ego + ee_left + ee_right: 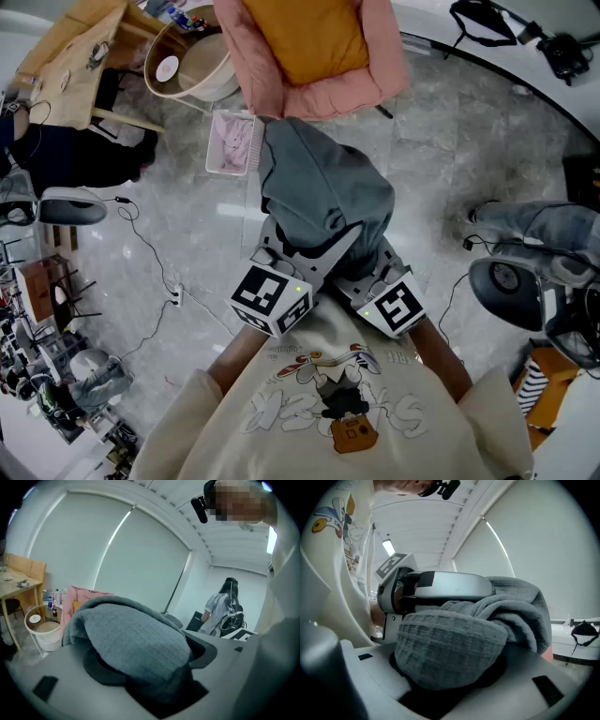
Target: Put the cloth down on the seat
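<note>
A grey cloth [323, 192] hangs bunched in the air over both grippers, just in front of the pink chair [272, 80] with its orange seat cushion [305, 37]. My left gripper [281, 251] is shut on the cloth [136, 639], whose folds bulge out between its jaws and hide the fingertips. To its right, the right gripper [372, 272] is likewise shut on a thick wad of cloth [450, 648]. The cloth's far edge reaches the chair's front edge. The chair [77, 597] also shows behind the cloth in the left gripper view.
A small white crate [232, 142] with pink fabric sits on the marble floor left of the chair. A round beige basket [192, 61] and a wooden table [70, 61] are further left. Cables [150, 253] cross the floor. A person's legs [534, 225] are at right.
</note>
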`<state>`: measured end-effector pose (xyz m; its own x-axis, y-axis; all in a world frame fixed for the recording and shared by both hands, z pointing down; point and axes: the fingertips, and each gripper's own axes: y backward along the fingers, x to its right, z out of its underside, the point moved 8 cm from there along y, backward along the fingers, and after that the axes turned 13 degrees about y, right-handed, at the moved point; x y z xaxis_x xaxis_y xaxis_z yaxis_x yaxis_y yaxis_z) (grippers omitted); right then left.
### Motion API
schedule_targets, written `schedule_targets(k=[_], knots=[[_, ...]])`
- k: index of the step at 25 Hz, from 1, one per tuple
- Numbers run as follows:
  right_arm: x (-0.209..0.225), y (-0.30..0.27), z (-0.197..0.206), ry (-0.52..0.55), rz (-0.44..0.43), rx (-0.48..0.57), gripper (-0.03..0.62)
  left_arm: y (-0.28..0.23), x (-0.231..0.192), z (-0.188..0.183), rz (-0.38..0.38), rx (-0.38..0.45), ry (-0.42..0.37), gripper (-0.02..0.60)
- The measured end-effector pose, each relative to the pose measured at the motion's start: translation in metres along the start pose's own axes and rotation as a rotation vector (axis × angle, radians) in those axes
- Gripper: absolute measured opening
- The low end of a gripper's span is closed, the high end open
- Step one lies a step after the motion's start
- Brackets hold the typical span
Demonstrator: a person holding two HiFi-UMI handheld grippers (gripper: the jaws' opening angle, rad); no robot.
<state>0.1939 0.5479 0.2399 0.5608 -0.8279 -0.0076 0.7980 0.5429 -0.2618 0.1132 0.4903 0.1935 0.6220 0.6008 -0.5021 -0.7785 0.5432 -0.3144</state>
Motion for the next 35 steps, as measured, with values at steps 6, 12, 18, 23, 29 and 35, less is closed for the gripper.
schedule_targets(k=[6, 12, 18, 23, 29, 35], knots=[[-0.039, 0.012, 0.002, -0.048, -0.001, -0.034, 0.236, 0.031, 0.010, 0.022, 0.013, -0.010, 0.081, 0.356], [-0.078, -0.004, 0.002, -0.080, -0.086, -0.043, 0.255, 0.082, -0.001, 0.043, 0.019, 0.058, 0.117, 0.356], [-0.157, -0.071, -0.031, 0.005, -0.138, -0.057, 0.281, 0.194, -0.047, 0.043, -0.027, 0.153, 0.123, 0.322], [-0.207, -0.109, -0.031, -0.189, -0.267, 0.057, 0.284, 0.265, -0.075, 0.052, 0.084, 0.128, 0.158, 0.283], [-0.269, -0.133, -0.029, -0.191, -0.219, 0.053, 0.281, 0.326, -0.091, 0.076, 0.122, 0.105, 0.131, 0.262], [-0.311, -0.132, -0.025, -0.156, -0.176, 0.013, 0.273, 0.360, -0.095, 0.101, 0.210, 0.075, 0.148, 0.264]])
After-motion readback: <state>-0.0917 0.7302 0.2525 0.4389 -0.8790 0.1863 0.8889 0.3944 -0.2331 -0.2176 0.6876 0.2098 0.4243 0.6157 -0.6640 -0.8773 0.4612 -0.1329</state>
